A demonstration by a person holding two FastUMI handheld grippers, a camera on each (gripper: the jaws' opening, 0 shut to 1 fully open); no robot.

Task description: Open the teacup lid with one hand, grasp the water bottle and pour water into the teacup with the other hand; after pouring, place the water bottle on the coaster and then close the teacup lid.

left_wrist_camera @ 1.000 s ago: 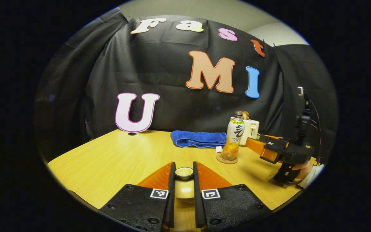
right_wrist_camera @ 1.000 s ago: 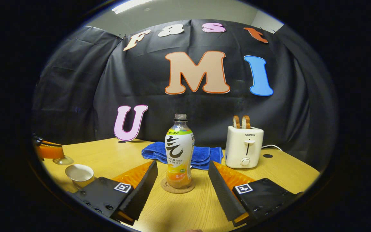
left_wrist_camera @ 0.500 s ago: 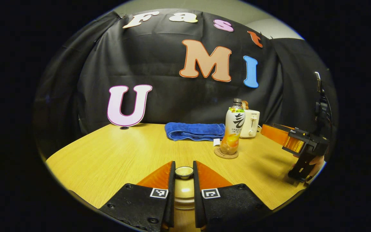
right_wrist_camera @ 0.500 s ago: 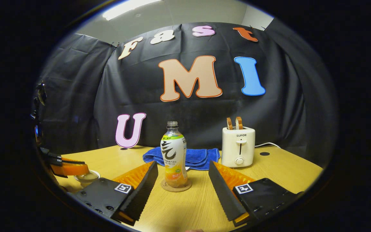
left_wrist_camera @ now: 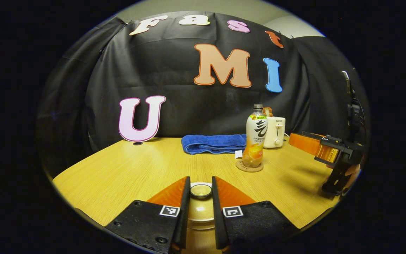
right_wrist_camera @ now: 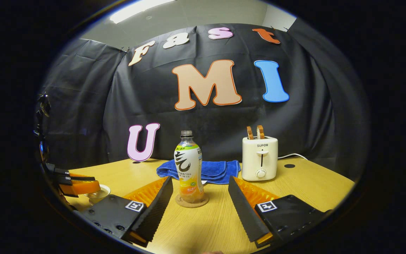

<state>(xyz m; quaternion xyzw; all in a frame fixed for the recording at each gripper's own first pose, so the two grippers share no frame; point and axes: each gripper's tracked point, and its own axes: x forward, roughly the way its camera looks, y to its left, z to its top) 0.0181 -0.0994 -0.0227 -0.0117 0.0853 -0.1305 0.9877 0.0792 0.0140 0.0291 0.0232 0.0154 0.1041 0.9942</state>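
Teacup lid [left_wrist_camera: 200, 190] at bottom centre, pinched by left gripper [left_wrist_camera: 200, 197] fingers, lowered onto cup since a second ago; water bottle [right_wrist_camera: 188, 165] on coaster [right_wrist_camera: 192, 201], right gripper [right_wrist_camera: 200, 197] wide open, empty, withdrawn.

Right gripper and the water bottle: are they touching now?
Apart. The right gripper view shows the right gripper wide open, with bare table between each finger and the water bottle, which stands on its coaster.
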